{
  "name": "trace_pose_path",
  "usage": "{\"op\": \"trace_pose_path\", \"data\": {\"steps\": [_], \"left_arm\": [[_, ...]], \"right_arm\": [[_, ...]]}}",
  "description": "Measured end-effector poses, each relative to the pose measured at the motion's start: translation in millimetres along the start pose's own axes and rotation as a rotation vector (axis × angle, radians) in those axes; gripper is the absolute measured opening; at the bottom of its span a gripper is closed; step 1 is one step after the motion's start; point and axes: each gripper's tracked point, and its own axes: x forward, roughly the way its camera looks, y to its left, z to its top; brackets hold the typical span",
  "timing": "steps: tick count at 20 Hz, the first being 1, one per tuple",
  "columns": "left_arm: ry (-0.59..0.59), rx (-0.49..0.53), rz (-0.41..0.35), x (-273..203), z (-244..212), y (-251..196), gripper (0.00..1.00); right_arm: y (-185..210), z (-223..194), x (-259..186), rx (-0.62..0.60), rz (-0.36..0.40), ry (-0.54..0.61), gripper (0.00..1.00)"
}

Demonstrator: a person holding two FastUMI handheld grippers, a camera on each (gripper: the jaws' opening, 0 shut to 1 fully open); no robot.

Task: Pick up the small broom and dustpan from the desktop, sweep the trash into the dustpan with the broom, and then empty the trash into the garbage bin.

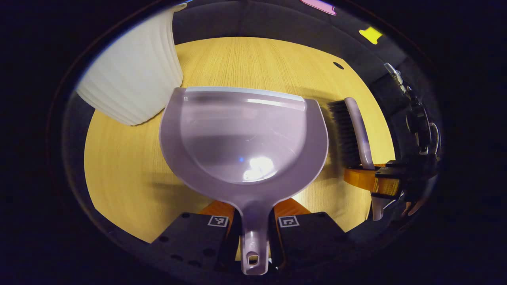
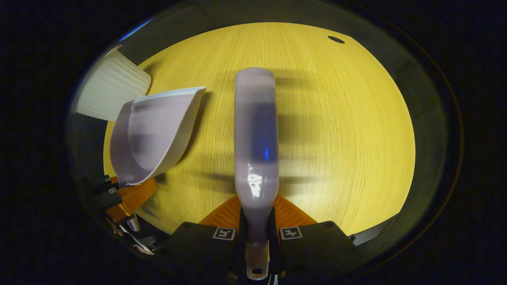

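**Both tools gripped, no trash to be seen on the desk**

The left gripper (image 1: 253, 221) has its fingers closed on the handle of the dustpan (image 1: 243, 134), which is held over the desk (image 1: 126, 174) with its front edge pointing away and its scoop looking empty. The right gripper (image 2: 256, 231) is clamped on the handle of the broom (image 2: 255, 130), which points forward over the bare wood. In the left gripper view the broom sits just right of the dustpan, bristles facing it. The white ribbed bin (image 1: 130, 75) stands at the far left of the desk, just beside the dustpan's left corner.

The risks from here are a matter of judgement. The dustpan handle is narrow and smooth, so the pan could twist in the fingers when tipped over the bin. Pan and bin are close enough that a careless swing might knock the bin.

No trash can be made out on the visible wood. The bin's opening is cut off at the edge, so its contents are unknown. Whether the pan's front edge touches the desk cannot be told. From the right gripper view the bristles are hidden under the broom's back.
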Motion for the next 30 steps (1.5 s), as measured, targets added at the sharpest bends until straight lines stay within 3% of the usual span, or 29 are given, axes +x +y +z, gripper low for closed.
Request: {"op": "trace_pose_path", "data": {"steps": [2,7,11,12,13,14,16,17,18,19,20,22,23,24,25,30], "left_arm": [[0.021,-0.008,-0.004,7.7,2.6,-1.0,0.30],[0.077,-0.079,-0.033,23.3,-2.3,0.0,0.30],[0.099,-0.065,-0.022,20.5,-1.2,1.6,0.30],[0.107,-0.063,-0.016,19.4,-2.3,2.0,0.30],[0.111,-0.059,-0.010,20.4,-2.5,2.0,0.30],[0.113,-0.060,-0.008,20.9,-2.5,1.7,0.30],[0.111,-0.049,-0.056,18.3,-1.3,-7.9,0.31],[0.118,-0.044,-0.056,16.3,-2.5,-9.6,0.49],[0.121,-0.028,-0.025,16.7,-2.2,-6.2,0.67],[0.122,-0.014,-0.004,17.9,-2.3,-3.5,0.78],[0.124,-0.012,0.002,16.9,-3.2,-3.6,0.83],[0.124,-0.027,0.006,11.5,-6.2,-5.4,0.83],[0.112,-0.032,0.012,7.6,-6.8,-5.6,0.83],[0.096,-0.035,0.020,-0.4,-7.6,-6.0,0.83],[0.074,-0.040,0.019,-9.2,-9.0,-8.1,0.83],[-0.085,-0.054,-0.005,-80.9,-22.0,-23.8,0.83]], "right_arm": [[-2.3,1.0,9.1,-0.009,-0.020,0.025,0.26],[-1.4,3.7,0.3,0.018,0.011,0.073,0.26],[4.4,4.3,-3.3,0.049,0.036,0.126,0.26],[3.8,1.5,-4.1,0.042,0.035,0.131,0.19],[2.4,1.9,-3.8,0.035,0.029,0.131,0.20],[2.2,1.0,-2.6,0.034,0.020,0.130,0.29],[5.2,0.5,-2.8,0.034,0.032,0.127,0.30],[6.2,1.7,-3.5,0.033,0.034,0.118,0.27],[4.7,4.5,-6.2,0.032,0.024,0.108,0.59],[4.8,8.1,-10.0,0.030,0.023,0.091,0.78],[5.8,10.4,-12.9,0.029,0.024,0.076,0.96],[4.9,15.0,-19.0,0.025,0.029,0.046,0.99],[2.3,16.6,-23.9,0.023,0.025,0.031,0.91],[0.6,18.8,-30.2,0.018,0.029,0.008,0.99],[-0.3,19.5,-38.0,0.008,0.039,-0.015,0.99],[-14.7,17.3,-104.6,-0.117,0.014,-0.258,0.99]]}}
